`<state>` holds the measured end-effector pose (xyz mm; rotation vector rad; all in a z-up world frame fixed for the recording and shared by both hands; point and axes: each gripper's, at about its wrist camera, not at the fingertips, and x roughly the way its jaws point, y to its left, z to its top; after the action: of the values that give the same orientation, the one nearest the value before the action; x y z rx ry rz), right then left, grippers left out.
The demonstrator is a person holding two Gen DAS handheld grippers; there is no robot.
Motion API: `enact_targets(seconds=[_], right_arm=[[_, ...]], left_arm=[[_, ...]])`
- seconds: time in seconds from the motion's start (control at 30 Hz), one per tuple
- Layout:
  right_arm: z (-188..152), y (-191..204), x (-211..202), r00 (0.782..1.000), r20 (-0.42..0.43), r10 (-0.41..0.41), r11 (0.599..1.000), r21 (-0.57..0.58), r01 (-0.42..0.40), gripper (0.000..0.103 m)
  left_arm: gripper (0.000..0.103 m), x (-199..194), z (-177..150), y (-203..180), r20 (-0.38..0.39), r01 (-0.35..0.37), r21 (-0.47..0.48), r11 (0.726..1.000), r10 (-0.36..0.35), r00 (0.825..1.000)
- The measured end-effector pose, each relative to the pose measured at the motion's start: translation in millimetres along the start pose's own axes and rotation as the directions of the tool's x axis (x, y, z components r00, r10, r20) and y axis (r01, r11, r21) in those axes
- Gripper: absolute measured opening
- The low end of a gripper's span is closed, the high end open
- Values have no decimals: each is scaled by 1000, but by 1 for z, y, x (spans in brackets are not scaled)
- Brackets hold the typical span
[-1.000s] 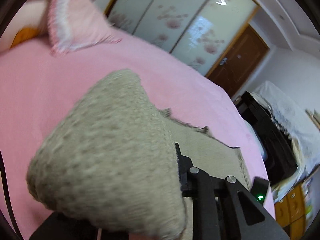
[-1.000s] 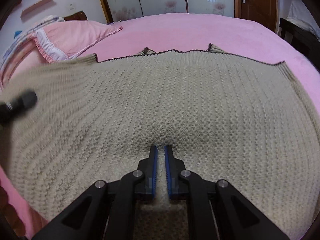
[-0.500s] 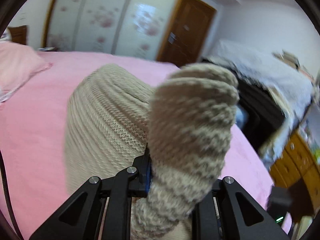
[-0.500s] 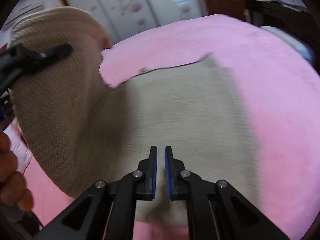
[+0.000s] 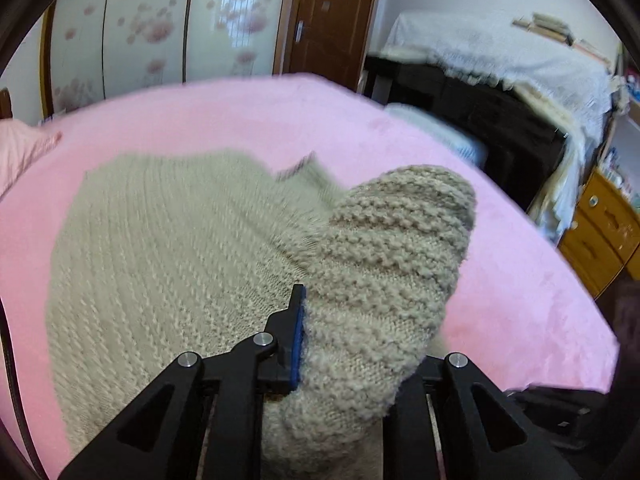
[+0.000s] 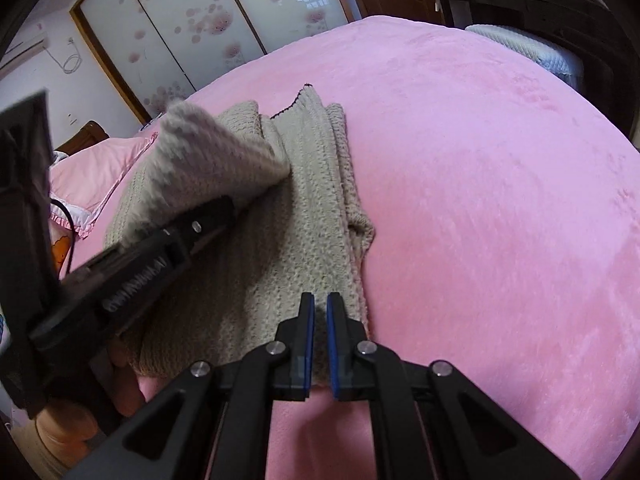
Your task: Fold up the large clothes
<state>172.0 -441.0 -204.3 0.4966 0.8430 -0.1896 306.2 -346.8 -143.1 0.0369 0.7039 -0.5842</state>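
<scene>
The sweater is a chunky beige knit lying on the pink bed, already doubled over itself into a long strip that runs away from the right camera. Its far end shows a dark-trimmed edge.

The left hand-held gripper is pinching a thick bunch of the sweater. In its own view the knit bulges up and over the right finger and hides it, so only the left finger with its blue pad shows, pressed against the fabric. From the right camera you can see that same left hand-held gripper coming in from the left with a lifted flap of sweater draped over its tip, raised above the rest of the garment.

The right hand-held gripper has its fingers almost together, with just a narrow gap between the blue pads. It sits right at the near end of the sweater, and I can't tell whether any fabric is actually caught in there.

A pink pillow sits at the left beyond the sweater, and sliding doors with a flower print are behind the bed.
</scene>
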Motion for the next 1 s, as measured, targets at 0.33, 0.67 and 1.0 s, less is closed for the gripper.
enact_targets(seconds=[0.33, 0.67, 1.0], right_arm=[[-2, -21, -24, 999, 35, -13, 999, 42, 11, 5], [2, -17, -21, 998, -55, -34, 999, 34, 36, 8], [25, -3, -56, 983, -20, 184, 977, 110, -181, 36]], left_arm=[[14, -19, -21, -49, 14, 87, 264, 960, -94, 995], [93, -45, -53, -11, -114, 96, 251, 963, -69, 991], [93, -128, -51, 106, -48, 42, -136, 990, -49, 998]])
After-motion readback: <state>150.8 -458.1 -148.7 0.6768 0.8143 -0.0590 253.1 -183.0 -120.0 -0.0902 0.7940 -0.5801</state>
